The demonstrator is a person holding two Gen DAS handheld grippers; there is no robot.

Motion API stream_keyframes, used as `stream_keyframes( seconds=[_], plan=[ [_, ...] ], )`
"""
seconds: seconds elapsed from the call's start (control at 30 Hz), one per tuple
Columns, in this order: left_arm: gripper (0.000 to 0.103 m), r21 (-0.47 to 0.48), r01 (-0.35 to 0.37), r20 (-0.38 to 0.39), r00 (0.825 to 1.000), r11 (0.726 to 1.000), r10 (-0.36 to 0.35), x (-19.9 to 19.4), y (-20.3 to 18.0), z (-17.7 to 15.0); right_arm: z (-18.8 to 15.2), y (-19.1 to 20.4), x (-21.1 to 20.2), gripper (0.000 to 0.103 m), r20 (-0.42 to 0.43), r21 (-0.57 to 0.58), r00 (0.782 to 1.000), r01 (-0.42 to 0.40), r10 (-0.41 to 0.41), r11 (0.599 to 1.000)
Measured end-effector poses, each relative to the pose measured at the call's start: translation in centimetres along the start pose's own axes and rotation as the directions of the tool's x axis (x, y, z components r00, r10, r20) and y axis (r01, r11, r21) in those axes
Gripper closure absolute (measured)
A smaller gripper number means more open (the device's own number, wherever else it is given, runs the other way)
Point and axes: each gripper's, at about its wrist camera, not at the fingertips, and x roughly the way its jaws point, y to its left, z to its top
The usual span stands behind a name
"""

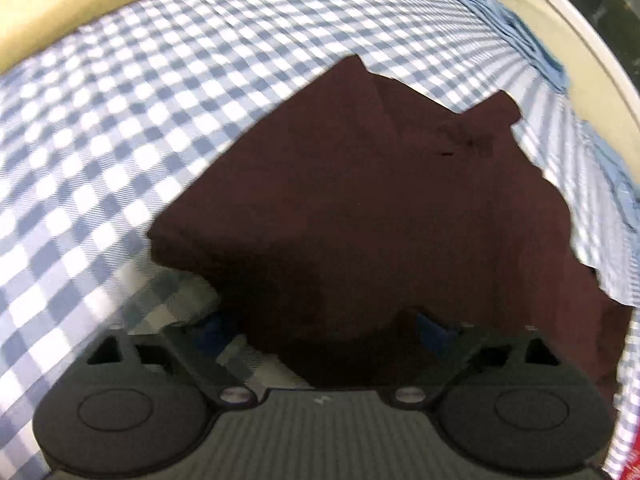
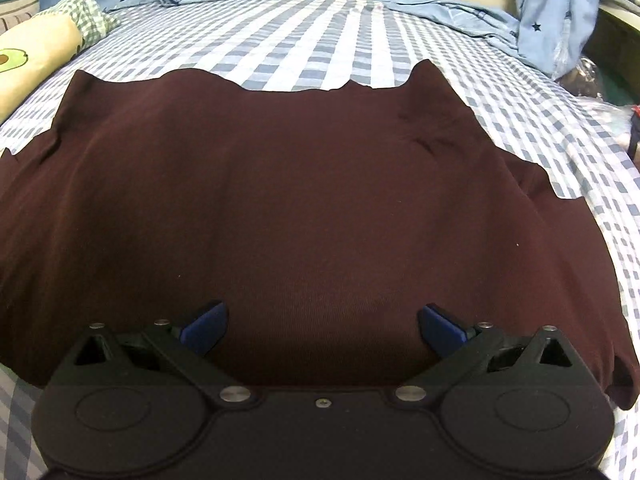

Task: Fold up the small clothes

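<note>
Here no writing reads; both grippers, left (image 1: 324, 328) and right (image 2: 322, 326), hold their fingers spread wide, gripping nothing, over the maroon garment (image 2: 280, 200); only the right view shows the avocado-print pillow (image 2: 28, 60).

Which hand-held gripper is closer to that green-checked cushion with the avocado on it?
Left, as far as the pictures show. The cushion lies at the far left of the maroon garment. The left hand-held gripper works the garment's left corner; the right hand-held gripper hangs over its middle.

The garment (image 2: 280, 208) is lying spread across the frame's middle on the checked sheet (image 2: 304, 36); a pillow (image 2: 28, 64) is sitting upper left, crumpled clothes (image 2: 532, 20) upper right.
</note>
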Motion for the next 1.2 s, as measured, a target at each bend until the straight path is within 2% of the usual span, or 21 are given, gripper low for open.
stream_keyframes(
  seconds=[0.03,0.1,0.17,0.2,0.27,0.33,0.47,0.57,0.63,0.8,0.87,0.97,1.07,1.2],
  plan=[
    [0.026,-0.009,-0.03,0.012,0.999,1.0,0.03,-0.2,-0.1,-0.1,0.1,-0.1,0.0,0.0,-0.006,-0.007,1.0,-0.006,0.006,1.0],
    [0.035,-0.042,-0.045,0.037,0.998,0.998,0.047,-0.4,0.1,-0.3,0.5,-0.3,0.0,0.0,-0.019,-0.032,0.999,-0.028,0.027,0.999],
    [0.049,-0.071,-0.056,0.054,0.997,0.996,0.06,-0.7,0.4,-0.5,0.9,-0.9,-0.2,0.0,-0.035,-0.051,0.998,-0.061,0.06,0.997],
    [0.052,-0.079,-0.052,0.059,0.997,0.996,0.057,-0.9,0.6,-0.6,0.9,-1.4,-0.5,0.0,-0.039,-0.049,0.997,-0.073,0.071,0.996],
    [0.07,-0.091,-0.032,0.07,0.997,0.995,0.039,-1.4,0.7,-0.7,0.9,-2.2,-1.4,0.0,-0.029,-0.043,0.997,-0.078,0.077,0.996],
    [0.079,-0.095,-0.008,0.093,0.995,0.995,0.017,-2.2,0.5,-0.9,0.4,-3.1,-2.5,0.0,-0.005,-0.052,0.997,-0.075,0.075,0.996],
    [0.087,-0.03,0.01,0.174,0.985,0.999,-0.005,-4.5,-1.5,-1.3,-1.1,-4.8,-4.5,0.0,0.026,-0.086,0.996,-0.087,0.089,0.993],
    [0.089,0.096,0.046,0.241,0.968,0.994,-0.068,-6.7,-4.3,-1.7,-2.4,-6.0,-5.8,0.0,0.028,-0.116,0.995,-0.094,0.098,0.989],
    [0.09,0.192,0.059,0.277,0.954,0.98,-0.112,-8.2,-6.5,-2.1,-3.2,-6.6,-6.4,0.0,0.034,-0.128,0.994,-0.098,0.103,0.987],
    [0.091,0.409,0.076,0.311,0.925,0.909,-0.218,-11.0,-13.0,-3.6,-3.8,-8.9,-7.5,0.0,0.051,-0.11,0.991,-0.116,0.122,0.987],
    [0.091,0.489,0.083,0.305,0.916,0.868,-0.26,-11.8,-15.7,-4.7,-3.9,-10.0,-7.8,0.0,0.067,-0.105,0.991,-0.109,0.117,0.988],
    [0.091,0.585,0.101,0.27,0.912,0.805,-0.31,-12.3,-19.2,-6.9,-3.9,-12.1,-8.3,0.0,0.091,-0.09,0.991,-0.089,0.097,0.992],
    [0.092,0.679,0.12,0.198,0.92,0.724,-0.338,-11.8,-22.0,-9.5,-4.2,-14.2,-8.5,0.0,0.096,-0.074,0.993,-0.061,0.069,0.995],
    [0.092,0.786,0.128,0.078,0.95,0.605,-0.302,-9.8,-24.3,-13.2,-4.8,-17.0,-8.2,0.0,0.083,-0.044,0.996,-0.019,0.023,0.999]
  ],
)
